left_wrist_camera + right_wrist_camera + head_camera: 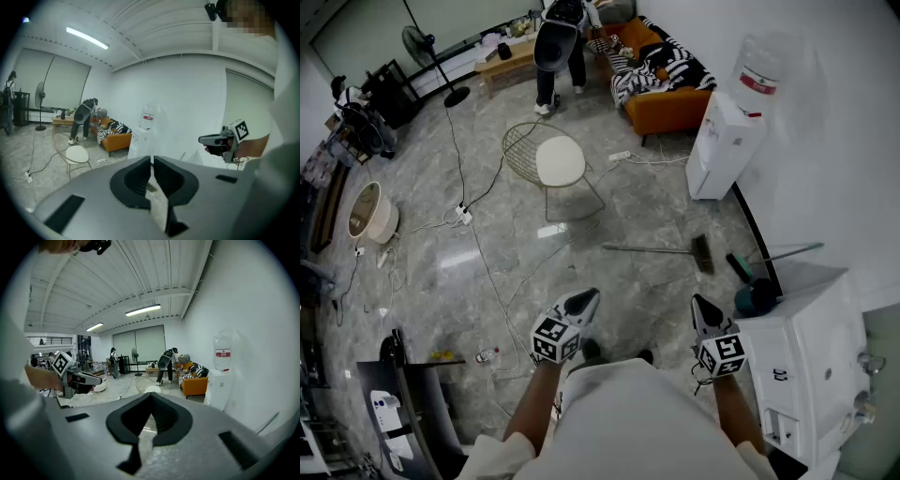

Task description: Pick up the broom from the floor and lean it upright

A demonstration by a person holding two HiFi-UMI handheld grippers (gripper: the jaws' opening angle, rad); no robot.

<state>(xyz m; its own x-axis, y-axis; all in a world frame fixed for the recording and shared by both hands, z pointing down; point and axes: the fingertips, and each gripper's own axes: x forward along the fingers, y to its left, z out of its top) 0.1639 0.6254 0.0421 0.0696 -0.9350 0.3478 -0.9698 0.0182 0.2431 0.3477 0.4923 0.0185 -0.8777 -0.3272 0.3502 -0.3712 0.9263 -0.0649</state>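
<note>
Small item (pixel 487 354) on the floor (pixel 609 211) beside a white cable (pixel 492 281), too small for identification.

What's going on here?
A person stands with a claw in each hand. The left claw and right claw are both shut, empty and held out in front. The broom lies flat on the grey floor just ahead, untouched. The pickup has not begun.
</note>
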